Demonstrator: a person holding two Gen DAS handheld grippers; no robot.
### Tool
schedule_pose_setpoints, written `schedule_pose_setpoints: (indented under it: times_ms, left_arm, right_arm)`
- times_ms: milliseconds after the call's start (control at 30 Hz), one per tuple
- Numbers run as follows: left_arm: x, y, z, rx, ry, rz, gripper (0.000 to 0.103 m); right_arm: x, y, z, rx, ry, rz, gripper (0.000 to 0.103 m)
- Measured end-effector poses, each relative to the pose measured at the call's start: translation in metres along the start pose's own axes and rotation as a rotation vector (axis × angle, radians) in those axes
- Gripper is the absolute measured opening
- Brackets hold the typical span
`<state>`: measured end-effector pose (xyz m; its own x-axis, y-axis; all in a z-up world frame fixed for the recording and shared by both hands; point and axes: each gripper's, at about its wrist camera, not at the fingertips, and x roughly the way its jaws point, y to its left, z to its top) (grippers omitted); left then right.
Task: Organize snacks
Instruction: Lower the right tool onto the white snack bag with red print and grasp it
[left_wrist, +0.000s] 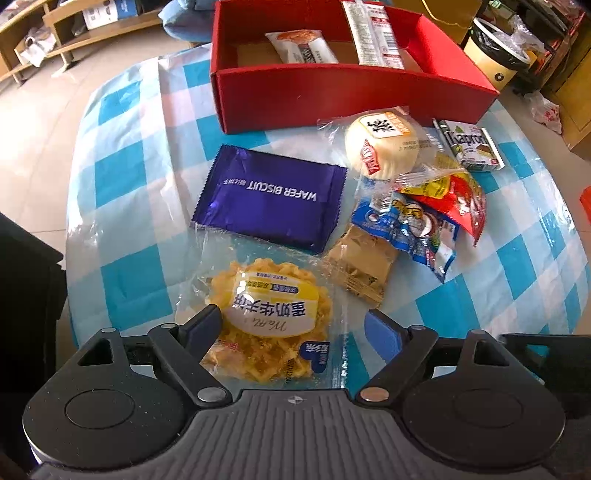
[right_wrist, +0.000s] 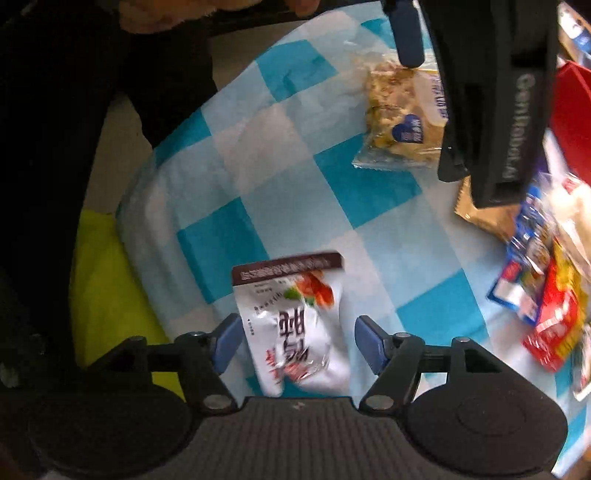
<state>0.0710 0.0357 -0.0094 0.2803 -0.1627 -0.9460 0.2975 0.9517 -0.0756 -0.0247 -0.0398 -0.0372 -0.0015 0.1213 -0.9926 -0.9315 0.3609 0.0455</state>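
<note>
In the left wrist view my left gripper (left_wrist: 293, 330) is open, its jaws either side of a clear-wrapped yellow waffle (left_wrist: 267, 321) on the checked cloth. Beyond lie a purple wafer biscuit pack (left_wrist: 271, 194), a round white bun (left_wrist: 382, 146), a brown packet (left_wrist: 360, 266) and a heap of coloured packets (left_wrist: 428, 210). A red box (left_wrist: 332, 92) at the back holds two snacks. In the right wrist view my right gripper (right_wrist: 297, 341) is open around a silver-white snack pouch (right_wrist: 295, 325) lying on the cloth. The left gripper's body (right_wrist: 491, 92) hangs over the waffle (right_wrist: 400, 114).
The table has a blue-and-white checked cloth (left_wrist: 140, 221), its edge close on the left. A green-white small box (left_wrist: 469, 144) lies right of the bun. A bin with a black liner (left_wrist: 495, 55) stands beyond the table. The person's dark clothing (right_wrist: 74, 110) fills the left of the right wrist view.
</note>
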Motion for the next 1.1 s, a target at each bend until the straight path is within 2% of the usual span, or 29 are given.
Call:
schedule_pose_setpoints:
  times_ms: [133,200,267,300,367,400,500,567,600,667,733,1000,1100]
  left_arm:
    - [0.006,0.007,0.001,-0.029,0.022,0.016,0.09]
    - [0.006,0.01,0.001,-0.038,0.026,0.009,0.091]
    - [0.006,0.013,0.002,-0.054,0.025,-0.006,0.091]
    - [0.006,0.014,0.002,-0.061,0.024,-0.01,0.092]
    - [0.006,0.012,0.003,-0.062,0.025,-0.011,0.092]
    - [0.006,0.011,0.004,-0.058,0.024,-0.01,0.092]
    - [0.004,0.007,0.005,-0.049,0.013,-0.014,0.092]
    - [0.003,0.007,0.006,-0.057,0.009,-0.018,0.092]
    - [0.004,0.008,0.006,-0.064,0.011,-0.015,0.093]
    - [0.006,0.011,0.006,-0.082,0.015,-0.004,0.093]
    - [0.009,0.013,0.006,-0.09,0.021,0.005,0.094]
    - [0.023,-0.011,0.002,0.034,0.037,0.112,0.101]
    - [0.026,-0.017,0.001,0.07,0.03,0.165,0.096]
  right_arm:
    - [0.003,0.006,-0.004,0.065,-0.041,-0.039,0.066]
    - [0.004,0.013,-0.01,0.142,-0.05,-0.077,0.066]
    - [0.005,0.014,-0.021,0.259,-0.069,-0.037,0.074]
    - [0.007,0.016,-0.025,0.273,-0.082,-0.012,0.085]
    - [0.011,0.024,-0.032,0.252,-0.103,-0.023,0.09]
    - [0.013,0.027,-0.034,0.241,-0.109,-0.024,0.096]
    - [0.017,0.027,-0.033,0.251,-0.12,-0.014,0.099]
    - [0.015,0.02,-0.034,0.287,-0.129,0.022,0.099]
    - [0.012,0.014,-0.035,0.316,-0.133,0.035,0.095]
    - [0.007,0.007,-0.038,0.343,-0.136,0.008,0.074]
    - [0.002,0.003,-0.044,0.365,-0.145,-0.047,0.037]
    - [-0.014,-0.009,-0.065,0.472,-0.228,-0.06,0.035]
    - [-0.022,-0.029,-0.075,0.551,-0.257,-0.107,0.036]
